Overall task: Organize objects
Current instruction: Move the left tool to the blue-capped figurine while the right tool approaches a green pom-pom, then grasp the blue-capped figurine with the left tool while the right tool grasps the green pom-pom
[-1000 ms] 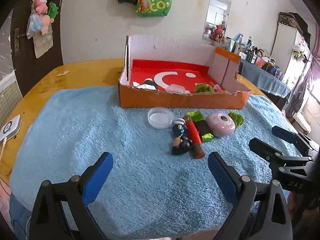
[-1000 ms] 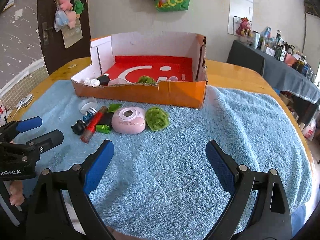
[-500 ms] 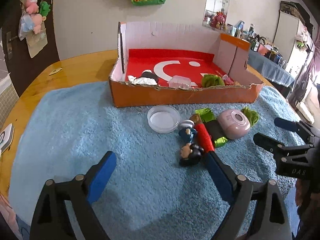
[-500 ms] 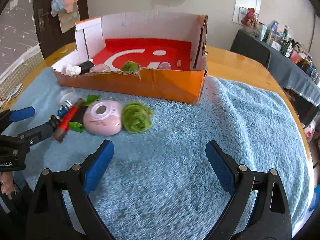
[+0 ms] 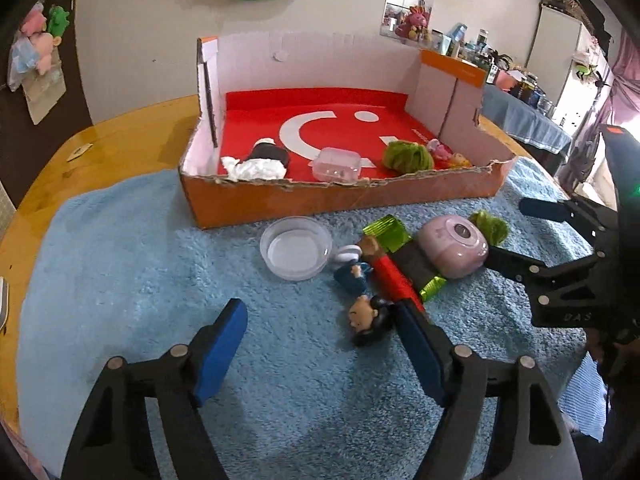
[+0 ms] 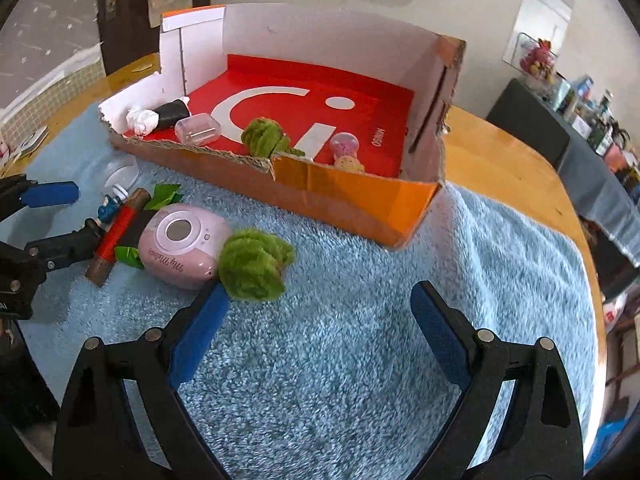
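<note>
Both grippers advanced | left gripper [image 5: 320, 332] jaws wide, figurine [image 5: 366, 314] at right pad

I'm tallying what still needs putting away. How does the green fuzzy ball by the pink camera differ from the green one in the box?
The outside green ball lies on the blue towel, touching the pink camera; the boxed green ball rests on the cardboard box's red floor, against its front wall, touching no camera. The outside one sits right by the right gripper's left finger. Both look the same fuzzy moss green.
</note>
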Action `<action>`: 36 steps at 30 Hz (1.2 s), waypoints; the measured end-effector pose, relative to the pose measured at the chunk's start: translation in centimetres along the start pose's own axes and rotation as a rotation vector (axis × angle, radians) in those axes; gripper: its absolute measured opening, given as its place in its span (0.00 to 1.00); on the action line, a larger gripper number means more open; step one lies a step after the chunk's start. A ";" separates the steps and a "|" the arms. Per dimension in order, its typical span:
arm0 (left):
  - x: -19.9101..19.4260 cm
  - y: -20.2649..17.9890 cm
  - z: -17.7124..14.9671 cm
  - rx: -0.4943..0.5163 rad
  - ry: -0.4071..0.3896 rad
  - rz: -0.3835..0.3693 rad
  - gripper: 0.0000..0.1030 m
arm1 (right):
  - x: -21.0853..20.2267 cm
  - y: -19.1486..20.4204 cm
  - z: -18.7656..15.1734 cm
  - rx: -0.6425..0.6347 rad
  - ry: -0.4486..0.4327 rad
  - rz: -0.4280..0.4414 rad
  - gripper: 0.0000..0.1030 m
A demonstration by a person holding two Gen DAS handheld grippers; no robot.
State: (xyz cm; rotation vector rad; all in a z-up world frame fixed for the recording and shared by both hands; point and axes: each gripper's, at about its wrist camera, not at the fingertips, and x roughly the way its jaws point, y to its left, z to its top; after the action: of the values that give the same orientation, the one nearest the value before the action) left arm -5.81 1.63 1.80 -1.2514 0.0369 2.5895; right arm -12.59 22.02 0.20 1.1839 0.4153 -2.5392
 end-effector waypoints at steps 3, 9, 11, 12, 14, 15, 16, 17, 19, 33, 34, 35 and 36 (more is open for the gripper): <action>0.0 -0.1 0.1 0.005 0.005 -0.021 0.74 | 0.0 0.0 0.4 -0.025 -0.002 0.006 0.89; 0.2 0.1 0.3 0.005 0.024 -0.068 0.62 | 0.5 0.2 1.0 -0.086 0.000 0.061 0.68; 0.2 0.0 0.2 0.016 0.027 -0.073 0.58 | 0.6 0.2 1.1 -0.100 0.003 0.097 0.61; 0.1 -0.1 0.2 0.025 0.027 -0.076 0.57 | 0.6 0.2 1.1 -0.103 0.004 0.106 0.57; 0.2 -0.2 0.1 0.034 0.031 -0.087 0.54 | 0.6 0.3 1.2 -0.111 -0.002 0.120 0.55; 0.2 -0.2 0.1 0.034 0.031 -0.086 0.54 | 0.6 0.2 1.2 -0.113 -0.005 0.129 0.52; 0.2 -0.2 0.1 0.033 0.032 -0.087 0.54 | 0.6 0.2 1.2 -0.111 -0.007 0.140 0.51; 0.1 -0.2 0.1 0.034 0.031 -0.086 0.54 | 0.6 0.1 1.2 -0.109 -0.007 0.144 0.51; 0.1 -0.3 0.1 0.034 0.031 -0.086 0.53 | 0.6 0.1 1.2 -0.110 -0.008 0.151 0.51; -0.4 1.1 -0.3 0.037 0.046 -0.063 0.52 | 0.4 0.1 1.1 -0.120 -0.005 0.206 0.39; -0.5 1.4 -0.4 0.037 0.047 -0.059 0.52 | 0.3 0.1 1.1 -0.120 -0.005 0.206 0.39; -0.7 1.5 -0.5 0.037 0.047 -0.057 0.52 | 0.3 0.1 1.0 -0.121 -0.005 0.206 0.39; -0.8 1.6 -0.5 0.038 0.047 -0.061 0.52 | 0.3 0.1 1.0 -0.122 -0.003 0.209 0.39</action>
State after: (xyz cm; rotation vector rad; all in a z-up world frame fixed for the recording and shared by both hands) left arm -5.37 -0.11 1.94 -1.2798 0.0564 2.4960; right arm -13.42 21.46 0.58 1.1163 0.4152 -2.3035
